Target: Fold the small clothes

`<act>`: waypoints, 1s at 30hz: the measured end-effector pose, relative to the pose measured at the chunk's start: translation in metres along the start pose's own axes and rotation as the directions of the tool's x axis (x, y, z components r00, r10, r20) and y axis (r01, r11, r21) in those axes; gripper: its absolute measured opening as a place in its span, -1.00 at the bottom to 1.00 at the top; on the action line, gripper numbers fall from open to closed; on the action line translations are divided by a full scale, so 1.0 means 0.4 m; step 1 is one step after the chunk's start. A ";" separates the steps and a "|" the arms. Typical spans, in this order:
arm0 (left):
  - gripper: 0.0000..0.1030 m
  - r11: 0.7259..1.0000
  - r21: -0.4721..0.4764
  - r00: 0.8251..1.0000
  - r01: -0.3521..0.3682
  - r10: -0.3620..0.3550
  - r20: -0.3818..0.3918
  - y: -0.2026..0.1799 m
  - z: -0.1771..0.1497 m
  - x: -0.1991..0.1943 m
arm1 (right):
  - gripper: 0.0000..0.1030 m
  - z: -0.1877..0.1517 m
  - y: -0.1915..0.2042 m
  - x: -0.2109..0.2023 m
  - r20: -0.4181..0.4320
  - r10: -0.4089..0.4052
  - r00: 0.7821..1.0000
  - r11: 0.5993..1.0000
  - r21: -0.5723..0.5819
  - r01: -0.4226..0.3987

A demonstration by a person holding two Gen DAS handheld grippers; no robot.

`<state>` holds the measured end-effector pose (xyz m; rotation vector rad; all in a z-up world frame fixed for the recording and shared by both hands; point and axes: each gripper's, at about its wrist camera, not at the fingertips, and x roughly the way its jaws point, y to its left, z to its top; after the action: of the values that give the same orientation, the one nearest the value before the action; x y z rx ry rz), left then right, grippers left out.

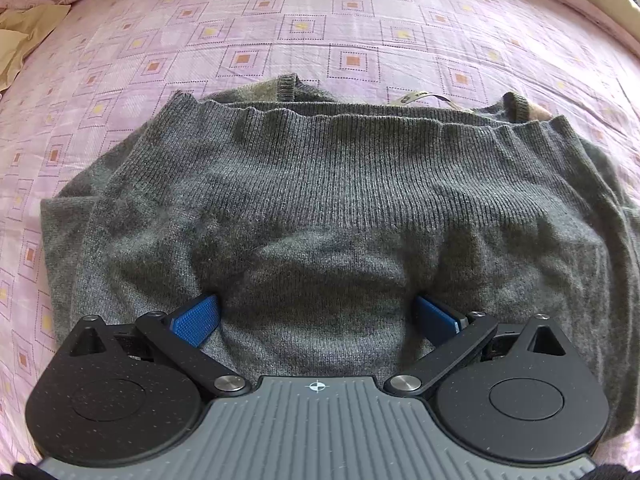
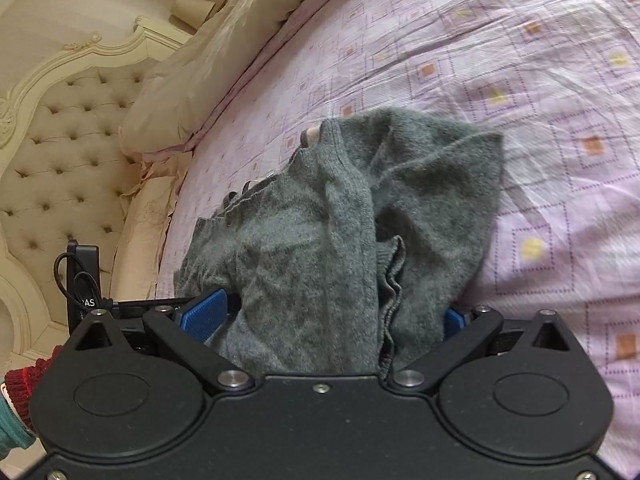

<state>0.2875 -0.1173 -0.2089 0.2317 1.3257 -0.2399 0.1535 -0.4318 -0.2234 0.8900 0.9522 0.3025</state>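
Observation:
A grey knit sweater [image 1: 320,200] lies folded on the pink patterned bedspread [image 1: 320,20]. Its ribbed hem runs across the far edge, with a cuff and a label poking out behind. My left gripper [image 1: 318,316] is pressed into the near edge of the sweater; its blue pads [image 1: 196,320] stand wide apart with a bunch of knit between them. In the right wrist view the same sweater [image 2: 340,232] is bunched and draped. My right gripper [image 2: 332,320] has its blue pads [image 2: 202,316] wide apart around a thick fold of knit.
A beige pillow [image 2: 208,68] and a tufted cream headboard [image 2: 60,152] lie left of the bed in the right wrist view. A black device with a cable [image 2: 82,288] sits by my right gripper. Beige bedding [image 1: 28,32] borders the far left.

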 end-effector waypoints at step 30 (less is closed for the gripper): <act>0.55 0.986 0.116 0.991 0.119 -0.126 0.052 0.105 -0.078 -0.097 | -0.47 0.020 0.304 0.043 -0.019 -0.404 0.914 0.911 -0.096 0.401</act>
<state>0.2628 -0.0662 -0.1770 0.2366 1.2702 -0.4233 0.1871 -0.3505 -0.1373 0.5867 1.1238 0.0071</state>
